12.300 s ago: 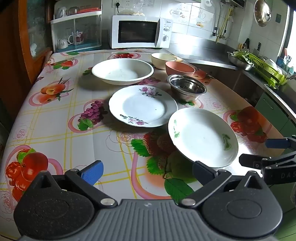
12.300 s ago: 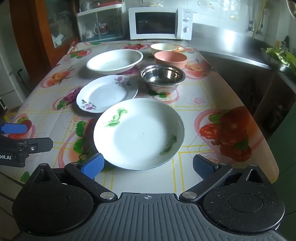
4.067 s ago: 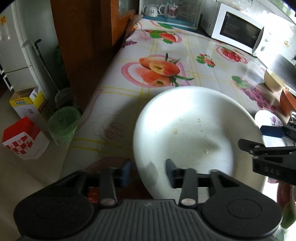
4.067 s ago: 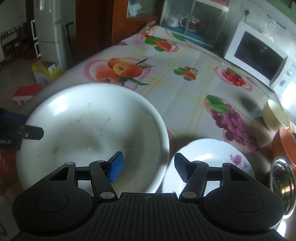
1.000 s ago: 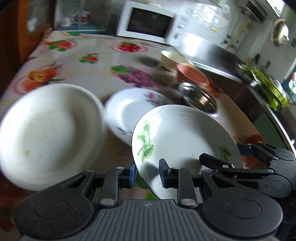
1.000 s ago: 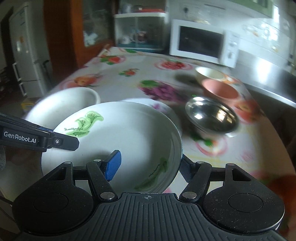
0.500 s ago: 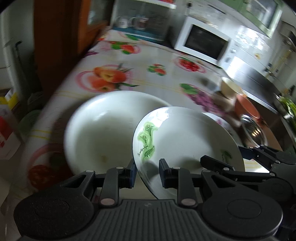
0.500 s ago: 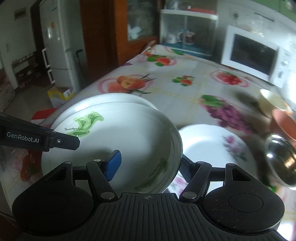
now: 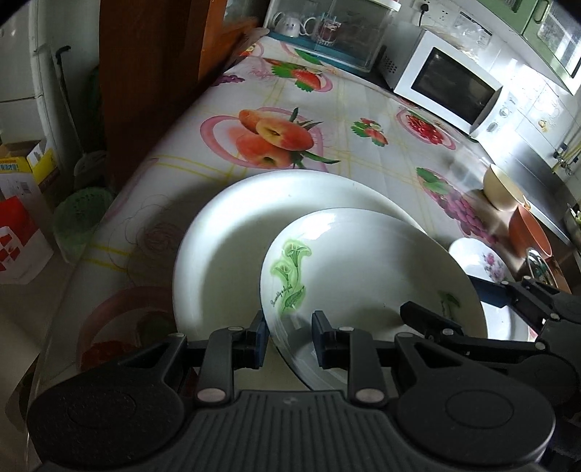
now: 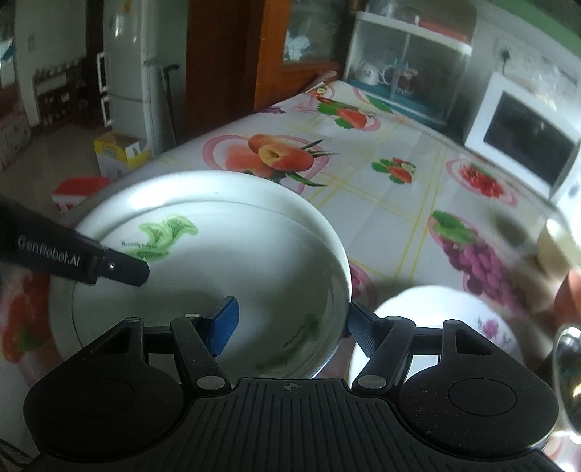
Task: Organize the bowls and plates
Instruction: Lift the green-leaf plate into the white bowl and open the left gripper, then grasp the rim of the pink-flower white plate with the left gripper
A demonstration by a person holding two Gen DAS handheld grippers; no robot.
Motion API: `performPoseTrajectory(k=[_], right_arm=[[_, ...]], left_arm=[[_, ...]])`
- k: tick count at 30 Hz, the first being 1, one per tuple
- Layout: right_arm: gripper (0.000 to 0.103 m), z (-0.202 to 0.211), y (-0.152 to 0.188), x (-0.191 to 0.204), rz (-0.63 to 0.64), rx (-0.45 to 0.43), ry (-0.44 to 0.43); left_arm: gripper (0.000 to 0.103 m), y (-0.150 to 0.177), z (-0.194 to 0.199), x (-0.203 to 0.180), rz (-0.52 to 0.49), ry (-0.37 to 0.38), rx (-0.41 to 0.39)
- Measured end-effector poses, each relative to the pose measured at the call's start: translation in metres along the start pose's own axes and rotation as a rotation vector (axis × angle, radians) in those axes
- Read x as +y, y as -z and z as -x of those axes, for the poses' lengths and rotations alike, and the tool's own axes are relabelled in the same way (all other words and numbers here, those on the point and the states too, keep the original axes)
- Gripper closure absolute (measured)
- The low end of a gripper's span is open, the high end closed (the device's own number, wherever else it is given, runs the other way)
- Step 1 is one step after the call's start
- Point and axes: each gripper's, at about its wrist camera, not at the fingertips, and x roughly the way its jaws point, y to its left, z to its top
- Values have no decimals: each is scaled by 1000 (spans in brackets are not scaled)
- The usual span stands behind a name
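Observation:
A white plate with a green flower print [image 9: 366, 276] [image 10: 232, 276] is held by both grippers over a large white bowl [image 9: 225, 247] [image 10: 203, 185] on the fruit-print tablecloth. My left gripper [image 9: 288, 339] is shut on the plate's near left rim. My right gripper [image 10: 290, 326] straddles the plate's right rim, one pad inside and one outside, closed on it; it also shows in the left wrist view [image 9: 486, 301]. A smaller floral plate [image 9: 483, 261] [image 10: 454, 319] lies to the right on the table.
A cream bowl [image 9: 501, 188], a pink bowl [image 9: 526, 232] and a steel bowl [image 9: 541, 267] stand at the right. A microwave [image 9: 446, 87] and a clear cabinet [image 9: 326, 32] stand at the back. The table's left edge [image 9: 120, 203] drops to boxes and a green basket.
Both grippers have carried the green-flower plate left, from above the table's middle to over the large white bowl, and lower into it.

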Motion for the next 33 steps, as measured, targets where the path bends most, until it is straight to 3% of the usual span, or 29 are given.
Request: performPoseTrajectory(k=[3,9,18,25,33], right_arm=[[41,-4,-2,8,61,-11,-2],[41,-3,-3,15,57,-25,-39],[39,20,5,-9,-20,-51,-23],[39,34,29,-49,-123,-21,62],[38,48,63,-98,-262,11,163]], left_arm=[[79,-2,-4,6,9,-5,9],[78,-1,-4,14,27,-21,7],[64,-7,19,-2,-8,-43,-67],[56,-9,25,-44,-80,43,-89],[49,-11,5,-107,-192,144,-68]])
